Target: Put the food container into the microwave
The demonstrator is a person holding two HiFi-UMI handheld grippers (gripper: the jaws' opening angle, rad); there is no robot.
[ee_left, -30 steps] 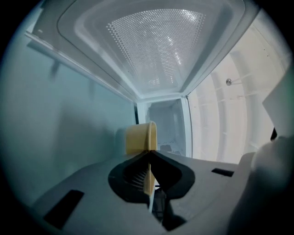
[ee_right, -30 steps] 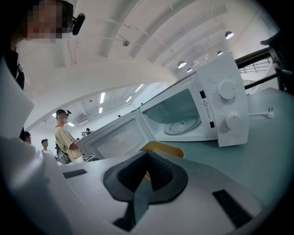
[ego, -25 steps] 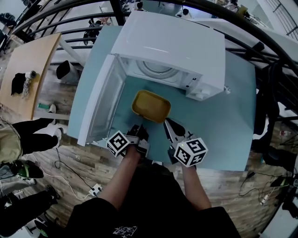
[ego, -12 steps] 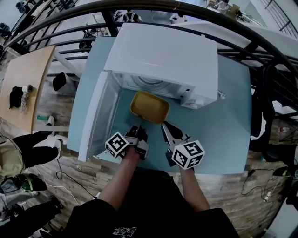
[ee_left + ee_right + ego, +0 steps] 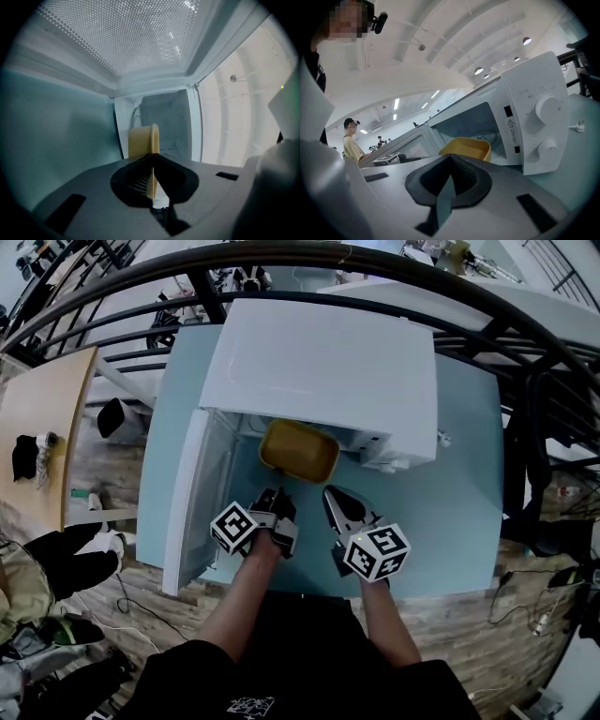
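The yellow food container (image 5: 298, 450) hangs at the mouth of the white microwave (image 5: 328, 352), its far end just under the cavity's edge. My left gripper (image 5: 278, 495) is shut on the container's near rim; in the left gripper view the rim (image 5: 151, 180) stands on edge between the closed jaws (image 5: 152, 161), with the cavity (image 5: 166, 117) behind. My right gripper (image 5: 331, 497) sits just right of the container, shut and holding nothing. In the right gripper view the container (image 5: 466, 147) lies ahead of its jaws (image 5: 450, 157), in front of the open cavity (image 5: 473, 122).
The microwave door (image 5: 192, 498) swings open to the left, its mesh panel (image 5: 131, 33) close beside my left gripper. Control knobs (image 5: 547, 107) are on the microwave's right front. The teal table (image 5: 450, 512) extends to the right. A dark railing (image 5: 525, 343) arcs behind.
The left gripper has carried the container forward, from the table in front of the microwave to the cavity's mouth. The right gripper has followed alongside, still shut.
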